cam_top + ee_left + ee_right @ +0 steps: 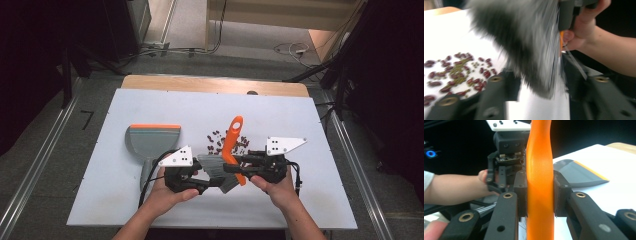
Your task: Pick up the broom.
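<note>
**K:** High view: brush sits between both hands, near the table's front edge. Orange handle tip points away from the person, grey bristles hang toward the left gripper.

**M:** Who has it?

**K:** Right gripper. Right gripper view shows both pads pressed flat on the orange handle, one each side. Clenched on the handle, mid-shaft, which likely gives leverage for a sweep.

**M:** And the left?

**K:** Left gripper view: jaws stand apart, bristles sit in the gap, blurred. Pads don't look pressed on them. Reads as released, so this looks like a hand-over to the right.

**M:** Target?

**K:** Beans, a loose scatter of dark red ones with small greenish ones mixed in, on the white table just beyond the brush. Dustpan lies flat to their left, well apart from the pile, orange-edged lip facing away from the person, handle toward the left hand.

**M:** So dustpan's parked where the left can grab it.

**K:** My guess too. Left takes the pan, right sweeps beans leftward into it.
</note>
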